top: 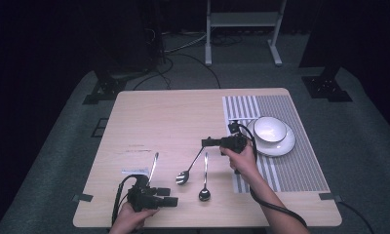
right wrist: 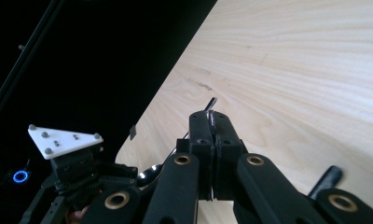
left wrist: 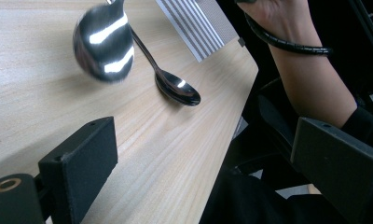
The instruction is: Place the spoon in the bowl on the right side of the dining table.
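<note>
My right gripper [top: 205, 142] is shut on the handle end of a steel spoon [top: 184, 176], whose bowl hangs down to the left, just off the wood. In the right gripper view the jaws [right wrist: 211, 122] are pressed together with the thin handle tip sticking out past them. The held spoon's bowl [left wrist: 103, 42] appears blurred and raised in the left gripper view. A second spoon [top: 204, 193] [left wrist: 177, 88] lies flat just to its right. My left gripper [top: 170, 196] [left wrist: 203, 129] rests near the table's front edge, open, nothing between its jaws.
A third piece of cutlery [top: 154, 166] lies beside a white paper slip [top: 135, 171] above the left gripper. At the right, a striped placemat [top: 300, 161] carries a plate [top: 286, 146] with a white bowl [top: 270, 128] on it. The front table edge [top: 207, 225] is close.
</note>
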The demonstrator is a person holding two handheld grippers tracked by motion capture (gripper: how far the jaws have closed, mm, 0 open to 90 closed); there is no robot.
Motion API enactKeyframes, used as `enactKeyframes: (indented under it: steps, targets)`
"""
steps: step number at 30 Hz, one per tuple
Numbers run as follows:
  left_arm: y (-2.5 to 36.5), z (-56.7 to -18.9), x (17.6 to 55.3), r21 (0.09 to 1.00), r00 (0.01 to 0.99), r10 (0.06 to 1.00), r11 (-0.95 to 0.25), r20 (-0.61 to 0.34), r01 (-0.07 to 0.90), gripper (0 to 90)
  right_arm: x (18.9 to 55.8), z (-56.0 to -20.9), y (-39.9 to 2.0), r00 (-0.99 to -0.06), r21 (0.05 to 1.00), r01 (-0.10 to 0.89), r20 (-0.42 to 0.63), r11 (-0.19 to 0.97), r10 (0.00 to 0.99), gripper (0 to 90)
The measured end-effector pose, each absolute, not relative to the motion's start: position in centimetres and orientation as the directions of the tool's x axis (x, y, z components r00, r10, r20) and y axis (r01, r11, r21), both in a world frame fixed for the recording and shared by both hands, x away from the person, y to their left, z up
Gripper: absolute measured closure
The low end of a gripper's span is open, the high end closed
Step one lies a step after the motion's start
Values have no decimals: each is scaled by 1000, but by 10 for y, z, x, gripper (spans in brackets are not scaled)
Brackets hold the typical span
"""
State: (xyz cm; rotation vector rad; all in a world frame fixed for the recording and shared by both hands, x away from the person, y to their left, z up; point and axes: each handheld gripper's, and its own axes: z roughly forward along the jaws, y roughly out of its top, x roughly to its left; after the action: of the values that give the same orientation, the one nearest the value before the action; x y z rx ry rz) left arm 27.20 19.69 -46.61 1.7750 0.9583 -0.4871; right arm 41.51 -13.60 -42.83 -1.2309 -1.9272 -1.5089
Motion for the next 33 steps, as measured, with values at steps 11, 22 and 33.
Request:
enactKeyframes:
  steps: [11,22,33]
  targets:
    - [199,-467,273,588,600,388,-166,-700,792,56,423,-414,-158,-516,580,814,735,-14,441,887]
    - [201,-468,274,588,597,395,-159,-698,793,56,426,-399,-182,-504,599,799,713,-49,488,887]
    - [200,-468,274,586,593,401,-156,-698,795,56,427,-386,-205,-492,616,783,697,-84,521,887]
